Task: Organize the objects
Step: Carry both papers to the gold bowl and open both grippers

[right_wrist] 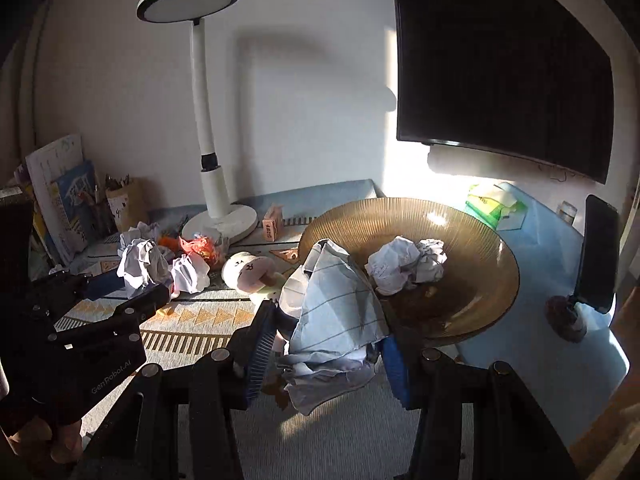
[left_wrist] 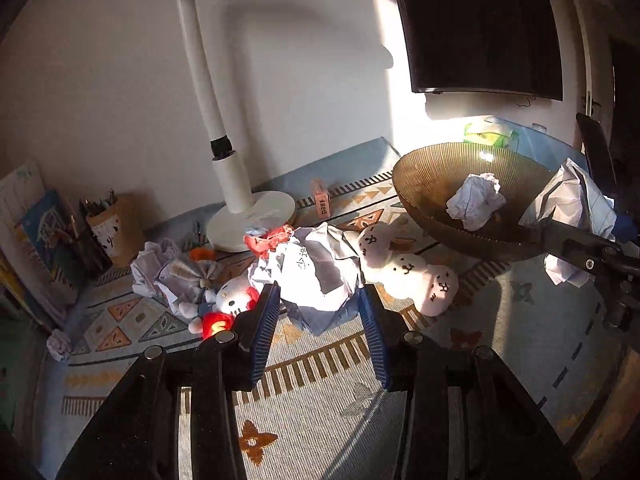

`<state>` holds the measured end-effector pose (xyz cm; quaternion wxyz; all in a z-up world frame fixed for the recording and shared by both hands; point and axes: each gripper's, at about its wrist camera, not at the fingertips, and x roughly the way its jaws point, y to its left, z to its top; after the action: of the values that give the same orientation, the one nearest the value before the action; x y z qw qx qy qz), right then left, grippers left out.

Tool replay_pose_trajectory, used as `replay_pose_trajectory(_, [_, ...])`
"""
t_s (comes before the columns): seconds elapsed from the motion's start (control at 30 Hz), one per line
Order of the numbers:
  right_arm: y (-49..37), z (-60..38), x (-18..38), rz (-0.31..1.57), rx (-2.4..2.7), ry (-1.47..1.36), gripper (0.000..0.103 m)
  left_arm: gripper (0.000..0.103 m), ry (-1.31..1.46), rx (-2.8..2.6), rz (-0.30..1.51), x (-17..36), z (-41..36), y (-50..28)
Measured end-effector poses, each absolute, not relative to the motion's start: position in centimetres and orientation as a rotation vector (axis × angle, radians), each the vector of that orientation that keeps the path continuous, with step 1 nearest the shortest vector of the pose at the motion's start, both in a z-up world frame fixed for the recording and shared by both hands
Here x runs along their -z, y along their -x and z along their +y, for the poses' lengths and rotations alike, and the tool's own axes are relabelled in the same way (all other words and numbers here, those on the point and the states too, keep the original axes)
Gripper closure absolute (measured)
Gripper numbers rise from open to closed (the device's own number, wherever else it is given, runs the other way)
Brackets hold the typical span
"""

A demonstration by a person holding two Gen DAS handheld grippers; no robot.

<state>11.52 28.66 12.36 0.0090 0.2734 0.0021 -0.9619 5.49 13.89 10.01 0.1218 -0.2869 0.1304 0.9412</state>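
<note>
Between left hand-held gripper [left_wrist: 318, 322] pads, crumpled paper [left_wrist: 316, 276], touching both

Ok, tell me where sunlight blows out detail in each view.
Left wrist view: glare whitens the wall behind the amber bowl, washing out the green tissue pack. Right wrist view: the same patch under the dark screen; foreground deeply shadowed.

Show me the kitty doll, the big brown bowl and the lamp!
kitty doll [left_wrist: 234, 292], left wrist view, on its white face.
brown bowl [right_wrist: 400, 216], right wrist view, on its ribbed inner wall.
lamp [right_wrist: 200, 92], right wrist view, on its white stem.
</note>
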Motion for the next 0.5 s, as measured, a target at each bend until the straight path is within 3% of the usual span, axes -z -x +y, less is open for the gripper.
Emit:
replay_pose_trajectory(0.13, [-9.8,31.8,-14.1,-0.062,3.139,-0.823,0.055,0.063,0.813,-2.699,0.366,-11.0,17.1,-3.2])
replay_pose_trajectory(0.3, [-5.9,38.4,-13.3,-0.494,3.142,-0.976,0.054,0.061,0.863,-2.521,0.153,-12.4,20.4,1.2])
replay_pose_trajectory(0.37, [-4.2,39.7,-12.3,-0.568,3.082,-1.028,0.054,0.06,0.878,-2.474,0.08,-12.3,21.5,2.7])
replay_pose_trajectory(0.43, [-3.1,40.2,-11.6,-0.571,3.068,-1.07,0.044,0.054,0.879,-2.461,0.068,-11.9,22.6,3.7])
replay_pose_trajectory(0.47, [-2.7,40.3,-11.3,-0.553,3.073,-1.094,0.038,0.045,0.883,-2.465,0.075,-11.6,23.1,4.1])
replay_pose_trajectory(0.5, [-2.6,40.4,-11.0,-0.54,3.089,-1.111,0.029,0.02,0.888,-2.476,0.088,-11.3,23.5,4.2])
